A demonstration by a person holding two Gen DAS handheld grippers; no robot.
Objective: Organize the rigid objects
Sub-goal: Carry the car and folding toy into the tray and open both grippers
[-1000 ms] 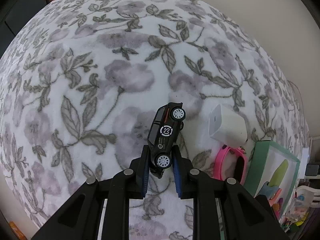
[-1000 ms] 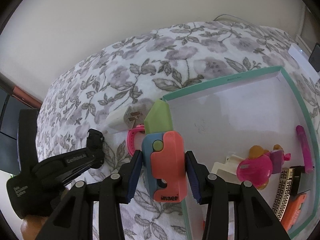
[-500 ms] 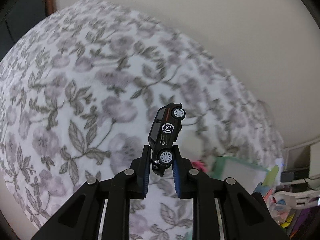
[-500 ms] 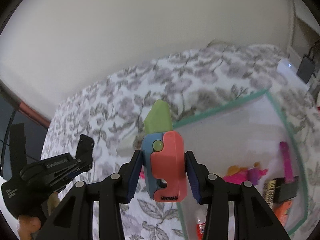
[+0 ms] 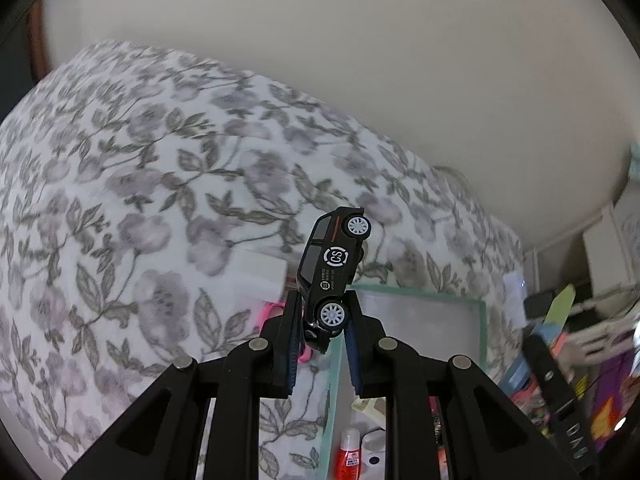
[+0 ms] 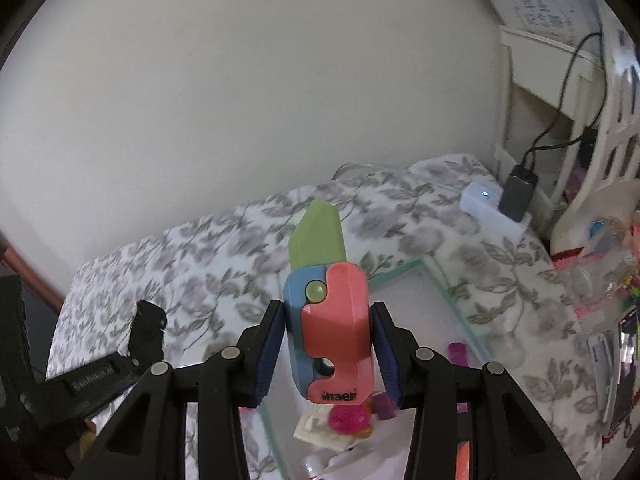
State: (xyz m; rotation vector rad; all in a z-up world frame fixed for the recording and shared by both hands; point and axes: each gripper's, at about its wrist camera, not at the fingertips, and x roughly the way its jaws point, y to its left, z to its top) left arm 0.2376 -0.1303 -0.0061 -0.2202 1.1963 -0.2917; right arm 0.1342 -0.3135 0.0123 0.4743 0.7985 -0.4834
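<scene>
My left gripper (image 5: 322, 326) is shut on a black toy car (image 5: 330, 266), held nose down in the air above the near-left corner of a teal-rimmed white box (image 5: 482, 330). My right gripper (image 6: 326, 342) is shut on a toy knife (image 6: 328, 308) with a coral and blue handle and a green blade, held above the same box (image 6: 402, 270). The box holds several small items, among them a pink round toy (image 6: 346, 418) and a red bottle (image 5: 348, 454). The left gripper also shows in the right wrist view (image 6: 146, 332).
The box lies on a floral bedspread (image 5: 120, 208). A white charger block (image 5: 262, 274) and a pink band (image 5: 264, 314) lie left of the box. A white power strip (image 6: 486, 206) and white shelving (image 6: 600, 128) stand at the right by the wall.
Both grippers have lifted and tilted up with their toys, so more wall shows. The left gripper has moved right, over the box corner. Both grips are unchanged.
</scene>
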